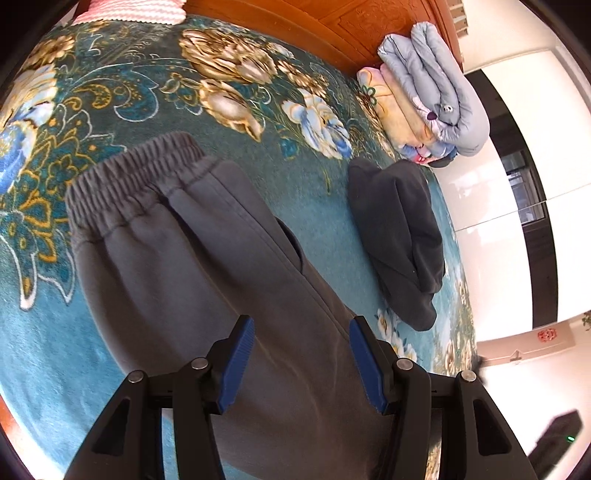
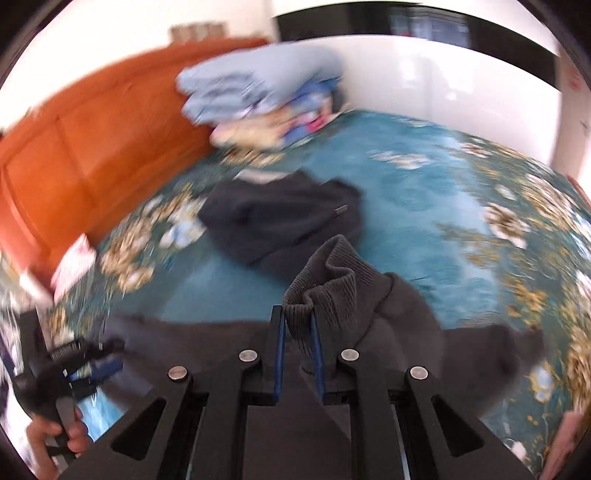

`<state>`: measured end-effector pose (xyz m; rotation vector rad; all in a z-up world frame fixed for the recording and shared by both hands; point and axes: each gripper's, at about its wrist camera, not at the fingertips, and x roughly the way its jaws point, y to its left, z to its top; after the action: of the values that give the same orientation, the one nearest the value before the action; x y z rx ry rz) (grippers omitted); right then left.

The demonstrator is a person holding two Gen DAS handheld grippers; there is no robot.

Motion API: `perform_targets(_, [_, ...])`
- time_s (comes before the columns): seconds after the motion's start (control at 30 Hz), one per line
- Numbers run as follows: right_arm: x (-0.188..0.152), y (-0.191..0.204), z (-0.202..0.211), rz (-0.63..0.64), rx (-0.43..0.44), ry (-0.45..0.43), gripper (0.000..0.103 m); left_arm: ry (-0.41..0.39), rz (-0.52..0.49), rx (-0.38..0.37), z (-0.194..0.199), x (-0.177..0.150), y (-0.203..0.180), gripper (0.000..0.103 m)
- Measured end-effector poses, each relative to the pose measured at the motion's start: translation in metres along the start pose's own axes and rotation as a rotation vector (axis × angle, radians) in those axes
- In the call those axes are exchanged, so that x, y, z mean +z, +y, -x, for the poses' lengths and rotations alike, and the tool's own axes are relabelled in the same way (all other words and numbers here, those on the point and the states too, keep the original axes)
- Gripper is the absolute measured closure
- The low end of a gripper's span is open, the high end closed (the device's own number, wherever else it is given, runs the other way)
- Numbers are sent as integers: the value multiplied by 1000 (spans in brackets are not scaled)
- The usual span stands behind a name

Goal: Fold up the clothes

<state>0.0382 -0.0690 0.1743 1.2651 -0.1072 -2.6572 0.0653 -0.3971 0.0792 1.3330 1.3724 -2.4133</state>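
Grey sweatpants (image 1: 207, 266) lie flat on the teal floral bedspread (image 1: 155, 110), elastic waistband at the far left. My left gripper (image 1: 301, 326) is open, its blue pads hovering over the pants' leg, holding nothing. My right gripper (image 2: 297, 319) is shut on the ribbed cuff (image 2: 325, 280) of the sweatpants, lifted above the bed; the leg trails down to the right. The left gripper also shows in the right wrist view (image 2: 88, 360) at the lower left, blurred.
A folded dark garment (image 1: 399, 236) lies on the bed to the right, also in the right wrist view (image 2: 284, 218). Folded quilts (image 1: 432, 96) are stacked against the orange wooden headboard (image 1: 332, 22). A pink-striped pillow (image 1: 140, 11) lies far left. White wall beyond the bed.
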Motion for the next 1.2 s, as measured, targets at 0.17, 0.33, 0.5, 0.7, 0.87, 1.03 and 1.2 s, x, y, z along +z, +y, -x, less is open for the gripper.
perform_targets(0.17, [-28,41,-64,11,28,187,90,9,26,-9,-2,2,7,45])
perform_targets(0.33, [-50,60,-87,36,88,303,89,47,3,-7,-12,-1,2,45])
perform_targets(0.5, [-51,19,-47,-35,168,236,69,58,-20,0,-17,-4,-3,45])
perform_targets(0.7, [-60,-165,7,-480,-67,103,60,72,-42,9,-25,-8,-8,45])
perform_targets(0.87, [-111,-292,23,-887,-160,67,60,129,-102,-59,-41,-19,-28,45])
perform_targets(1.03, [-141,-333,10,-1100,-96,-2,60,275,-147,-196,-80,-43,-61,45])
perform_targets(1.2, [-153,-353,-1,-1203,-64,-49,60,355,-153,-170,-122,-64,-80,43])
